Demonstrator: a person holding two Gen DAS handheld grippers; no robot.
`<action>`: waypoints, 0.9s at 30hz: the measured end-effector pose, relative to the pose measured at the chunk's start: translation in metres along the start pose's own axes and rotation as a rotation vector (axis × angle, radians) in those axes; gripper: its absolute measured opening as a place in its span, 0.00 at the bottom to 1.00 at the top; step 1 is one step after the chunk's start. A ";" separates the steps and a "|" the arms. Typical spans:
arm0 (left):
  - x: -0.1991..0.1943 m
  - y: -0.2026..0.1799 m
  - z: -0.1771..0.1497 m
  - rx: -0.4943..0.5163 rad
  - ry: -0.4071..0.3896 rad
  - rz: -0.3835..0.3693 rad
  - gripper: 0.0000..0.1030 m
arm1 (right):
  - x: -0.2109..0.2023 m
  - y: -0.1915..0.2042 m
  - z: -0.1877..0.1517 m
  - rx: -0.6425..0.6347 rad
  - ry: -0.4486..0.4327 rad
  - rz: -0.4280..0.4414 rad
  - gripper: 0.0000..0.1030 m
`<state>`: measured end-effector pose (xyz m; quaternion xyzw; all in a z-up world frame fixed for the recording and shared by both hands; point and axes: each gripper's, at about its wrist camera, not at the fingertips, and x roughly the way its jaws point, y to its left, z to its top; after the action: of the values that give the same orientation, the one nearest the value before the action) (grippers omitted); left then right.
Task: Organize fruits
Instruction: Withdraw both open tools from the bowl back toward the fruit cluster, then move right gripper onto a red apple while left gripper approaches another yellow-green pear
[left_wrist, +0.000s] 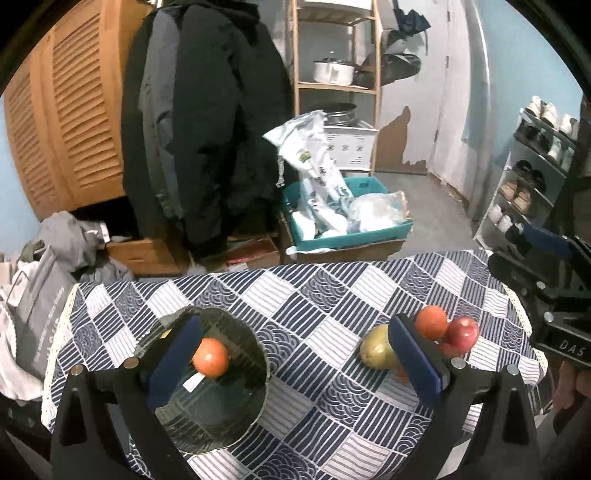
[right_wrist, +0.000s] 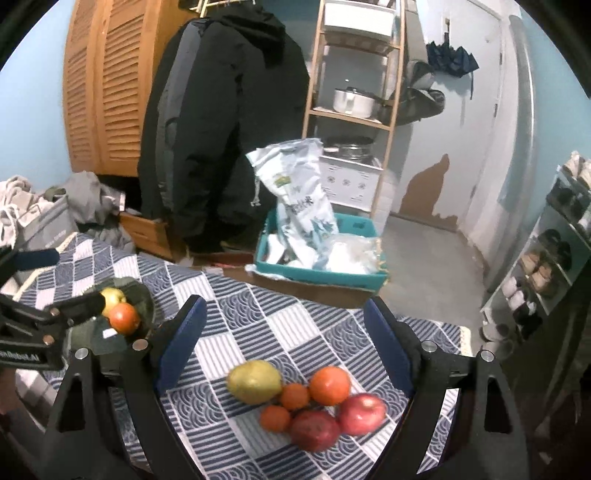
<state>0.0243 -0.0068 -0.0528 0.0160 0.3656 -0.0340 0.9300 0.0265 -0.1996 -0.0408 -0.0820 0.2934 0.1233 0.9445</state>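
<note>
Two fruits in bowl (right_wrist: 146, 295), right view only

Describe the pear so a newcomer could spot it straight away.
Start at the blue-and-white patterned tablecloth, then find the loose cluster of fruit lying between the open right claw fingers. The pear sits at the cluster's left end: the only yellow-green piece, beside orange and red neighbours.

Pale blue walls (right_wrist: 33, 110); paint peeled to brown (right_wrist: 428, 192) low on the far wall. Grey bare floor (right_wrist: 424, 266). Louvred wooden cabinet (left_wrist: 62, 122) far left, dark coats (right_wrist: 221, 122) hanging beside it. Open wooden shelving (right_wrist: 354, 110) straight ahead holds a white pot (right_wrist: 352, 100). Teal crate (left_wrist: 347, 221) on the floor. Shoe rack (left_wrist: 532, 173) far right. Checked cloth covers the tabletop (left_wrist: 303, 295).
</note>
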 end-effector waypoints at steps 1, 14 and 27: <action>0.000 -0.004 0.001 0.005 0.001 -0.005 0.98 | -0.001 -0.003 -0.001 0.003 0.001 -0.004 0.83; 0.016 -0.043 0.001 0.045 0.043 -0.072 0.98 | -0.008 -0.048 -0.024 0.067 0.030 -0.064 0.83; 0.047 -0.064 -0.006 0.072 0.100 -0.090 0.99 | 0.017 -0.085 -0.048 0.129 0.150 -0.101 0.83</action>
<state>0.0498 -0.0731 -0.0895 0.0349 0.4107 -0.0882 0.9068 0.0390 -0.2889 -0.0826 -0.0444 0.3660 0.0501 0.9282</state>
